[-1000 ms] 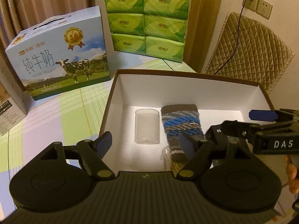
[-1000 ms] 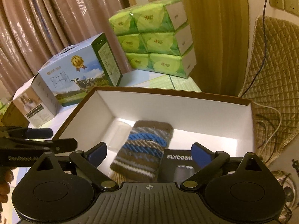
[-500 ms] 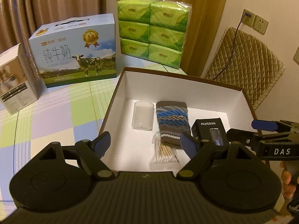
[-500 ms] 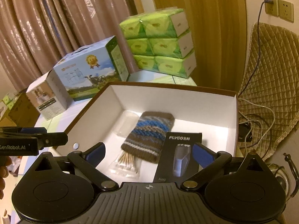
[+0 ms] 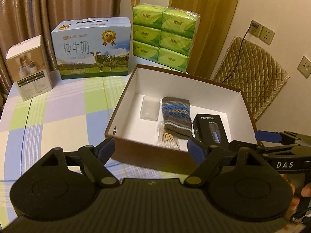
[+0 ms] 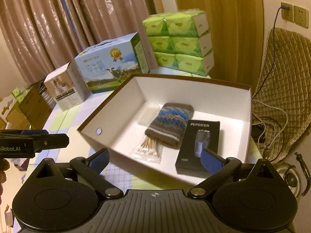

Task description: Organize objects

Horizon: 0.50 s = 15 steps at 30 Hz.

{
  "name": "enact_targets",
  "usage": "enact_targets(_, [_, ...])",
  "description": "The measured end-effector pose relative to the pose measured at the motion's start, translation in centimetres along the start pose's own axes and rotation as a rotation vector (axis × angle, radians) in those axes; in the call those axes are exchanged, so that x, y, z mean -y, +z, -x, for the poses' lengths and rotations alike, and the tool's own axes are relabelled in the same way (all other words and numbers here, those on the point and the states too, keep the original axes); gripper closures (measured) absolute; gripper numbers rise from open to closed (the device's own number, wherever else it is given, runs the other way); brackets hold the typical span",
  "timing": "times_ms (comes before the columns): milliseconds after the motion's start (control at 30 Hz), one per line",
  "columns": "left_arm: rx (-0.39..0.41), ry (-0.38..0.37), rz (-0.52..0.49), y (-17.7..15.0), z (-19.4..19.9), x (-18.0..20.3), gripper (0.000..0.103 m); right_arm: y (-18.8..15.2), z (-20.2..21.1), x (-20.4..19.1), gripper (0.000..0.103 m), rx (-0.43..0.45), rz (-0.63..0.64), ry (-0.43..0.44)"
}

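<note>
My left gripper (image 5: 151,149) is spread wide, nothing between the pads, held just short of the near wall of the brown box (image 5: 147,156). My right gripper (image 6: 155,158) is wide too and empty, over the box's near right corner; its right fingertip (image 6: 210,162) overlaps the black shaver box (image 6: 198,145) in view, contact unclear.

Inside the brown box, near to far: a bag of cotton swabs (image 5: 168,138) by the near wall, half under the striped knit pouch (image 5: 176,117). Shaver box sits just right of the pouch, "FLYCO" print legible. A clear plastic case (image 5: 149,108) lies left of the pouch toward the back; in the right wrist view it's blurred, barely readable.

Behind the box on the checked tablecloth (image 5: 58,120): milk carton (image 5: 91,47), small white box (image 5: 29,67) to its left, green tissue pack (image 5: 165,36). Far right, a quilted cushion (image 5: 252,79) against the wall, cut off by the box edge. Both views catch only part of the other gripper at the frame edge.
</note>
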<state>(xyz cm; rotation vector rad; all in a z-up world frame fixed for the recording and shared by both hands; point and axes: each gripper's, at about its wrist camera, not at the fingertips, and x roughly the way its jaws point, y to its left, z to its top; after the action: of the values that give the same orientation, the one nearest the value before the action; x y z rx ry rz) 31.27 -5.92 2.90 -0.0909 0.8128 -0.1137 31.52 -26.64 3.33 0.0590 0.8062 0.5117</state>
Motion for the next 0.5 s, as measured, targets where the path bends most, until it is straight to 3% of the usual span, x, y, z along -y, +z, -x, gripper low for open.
enact_targets(500, [-0.026,0.042,0.064,-5.5,4.9,-3.2,0.025,-3.7,1.3,-4.1,0.005,-0.049,0.046,0.04])
